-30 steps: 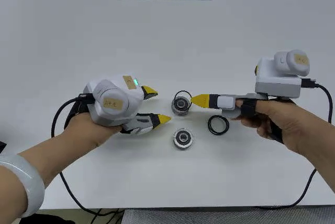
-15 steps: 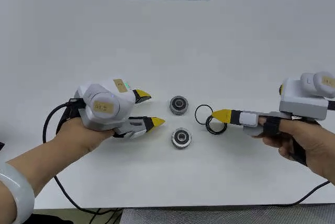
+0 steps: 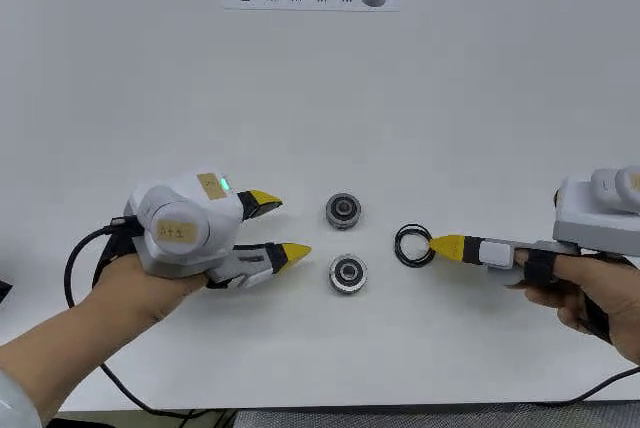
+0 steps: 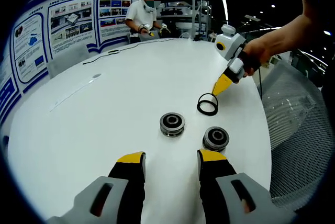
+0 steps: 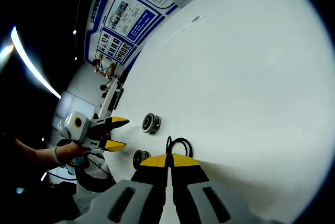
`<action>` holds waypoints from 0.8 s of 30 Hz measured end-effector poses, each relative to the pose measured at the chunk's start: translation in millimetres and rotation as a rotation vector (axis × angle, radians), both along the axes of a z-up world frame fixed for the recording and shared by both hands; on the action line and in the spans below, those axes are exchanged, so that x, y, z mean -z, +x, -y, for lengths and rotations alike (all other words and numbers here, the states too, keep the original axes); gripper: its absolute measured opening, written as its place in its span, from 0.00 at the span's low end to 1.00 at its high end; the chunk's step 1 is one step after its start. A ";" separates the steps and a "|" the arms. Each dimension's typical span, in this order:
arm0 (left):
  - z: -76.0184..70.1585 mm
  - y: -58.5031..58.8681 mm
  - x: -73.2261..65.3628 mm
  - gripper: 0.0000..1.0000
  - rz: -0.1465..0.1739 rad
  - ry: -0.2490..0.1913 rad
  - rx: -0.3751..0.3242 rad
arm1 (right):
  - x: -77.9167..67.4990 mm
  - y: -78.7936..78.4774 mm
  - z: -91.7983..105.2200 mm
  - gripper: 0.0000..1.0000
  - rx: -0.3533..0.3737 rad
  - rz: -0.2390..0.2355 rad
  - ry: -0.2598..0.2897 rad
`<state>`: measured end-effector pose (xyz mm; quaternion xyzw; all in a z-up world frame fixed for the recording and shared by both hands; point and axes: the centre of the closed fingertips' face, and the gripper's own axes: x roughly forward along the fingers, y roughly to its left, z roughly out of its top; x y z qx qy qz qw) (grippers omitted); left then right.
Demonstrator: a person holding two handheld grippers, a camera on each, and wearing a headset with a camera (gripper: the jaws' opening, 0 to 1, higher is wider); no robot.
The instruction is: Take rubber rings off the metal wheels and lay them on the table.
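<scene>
Rubber rings [image 3: 399,246] are both off the wheels now, and that is the news of this moment: the pair sits together just right of the two wheels.

The white tabletop [image 3: 480,128] carries everything.

The left gripper [image 3: 280,225] waits to the left of the wheels, pointing at them. Its jaws are moderately apart with nothing between them.

The right gripper [image 3: 447,246] reaches in from the right with its jaws pressed tight together. In the right gripper view a thin black strand runs up from between the tips, so it looks to be pinching the edge of the second ring.

A second ago that tip was over at the far wheel [image 3: 343,210], working the ring loose. Half a second ago the ring hung clear in the air, just beside the one already lying flat. Now it has come down and overlaps that first ring, touching it.

The far wheel and the near wheel [image 3: 347,273] both stand bare, with metal rims and dark centres, near the rings but not touching them.

By my reading the stripping is finished and only the release is left. The right jaws need to part so the second ring drops flat. The one worry is the rubber clinging to a tip and lifting away with it.
</scene>
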<state>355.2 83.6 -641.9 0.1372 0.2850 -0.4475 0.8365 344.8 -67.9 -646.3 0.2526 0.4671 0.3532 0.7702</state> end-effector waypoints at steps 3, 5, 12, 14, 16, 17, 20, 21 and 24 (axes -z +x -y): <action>-3.4 -4.6 0.5 0.41 -0.006 -0.003 -0.010 | -0.2 -0.7 0.5 0.07 -0.019 0.023 -0.024; -6.7 -7.9 1.2 0.41 -0.012 -0.003 -0.022 | -1.2 -1.3 0.7 0.08 -0.035 0.041 -0.039; -15.5 -18.3 -0.8 0.40 -0.020 -0.010 -0.052 | -3.8 -4.7 2.1 0.16 -0.090 0.103 -0.094; -16.8 -21.1 -4.2 0.40 -0.019 -0.020 -0.061 | -4.2 -6.5 1.6 0.21 -0.139 0.156 -0.134; -19.4 -22.8 -6.1 0.40 -0.020 -0.025 -0.077 | -1.5 -12.0 0.6 0.25 -0.196 0.178 -0.178; -20.2 -23.5 -7.1 0.40 -0.018 -0.029 -0.081 | -0.9 -14.4 -0.4 0.27 -0.231 0.201 -0.200; -22.7 -26.9 -9.6 0.40 -0.015 -0.032 -0.092 | 1.7 -17.7 -2.2 0.33 -0.320 0.274 -0.280; -23.7 -28.1 -10.0 0.40 -0.013 -0.031 -0.093 | 3.2 -18.1 -1.5 0.35 -0.352 0.302 -0.320; -26.4 -30.7 -11.8 0.40 -0.011 -0.031 -0.101 | 9.4 -18.0 2.0 0.42 -0.436 0.380 -0.429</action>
